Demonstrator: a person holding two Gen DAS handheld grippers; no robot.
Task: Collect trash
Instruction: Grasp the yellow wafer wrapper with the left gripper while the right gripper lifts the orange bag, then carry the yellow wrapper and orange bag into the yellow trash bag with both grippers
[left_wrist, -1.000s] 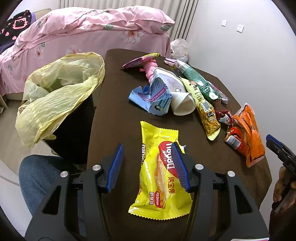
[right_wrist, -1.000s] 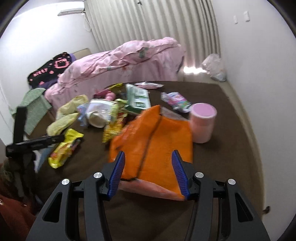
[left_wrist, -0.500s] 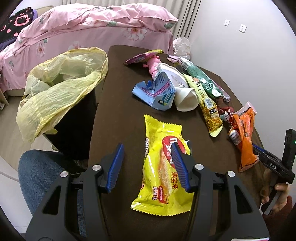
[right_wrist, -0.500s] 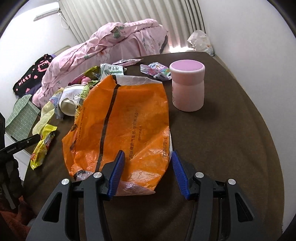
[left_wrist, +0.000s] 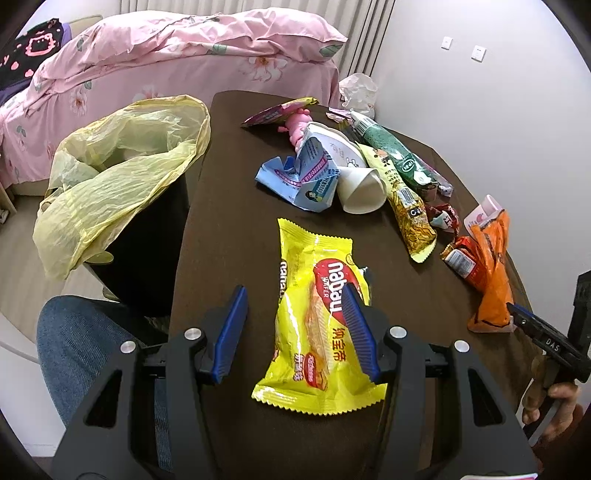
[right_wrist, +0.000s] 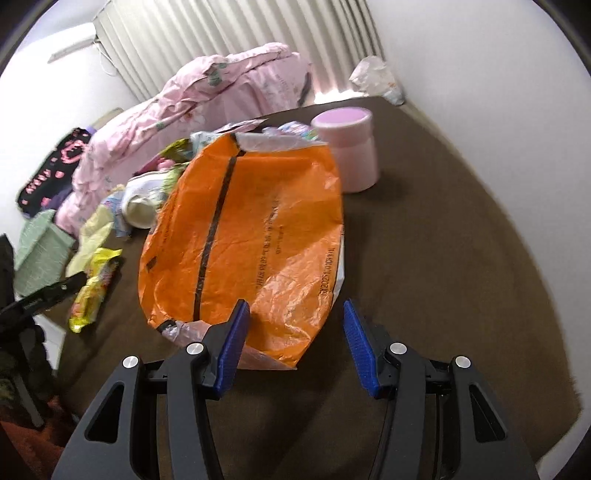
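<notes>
A yellow wafer wrapper lies flat on the brown table. My left gripper hovers open over its near half; the right finger overlaps the wrapper and the left finger stands clear of it. An orange bag lies in front of my right gripper, whose jaws are closing with the bag's near corner between them; the pads do not press on it. In the left wrist view the right gripper points at the orange bag. A bin lined with a yellow bag stands at the table's left edge.
Mid-table lies a heap of trash: a blue-and-white carton, a white paper cup, a yellow packet, a green packet, a red wrapper. A pink cup stands behind the orange bag. A person's knee is near left, a pink bed behind.
My right gripper has sunk and rolled towards the orange bag, whose near corner now lies between its fingers. The left gripper has stayed over the yellow wrapper.
</notes>
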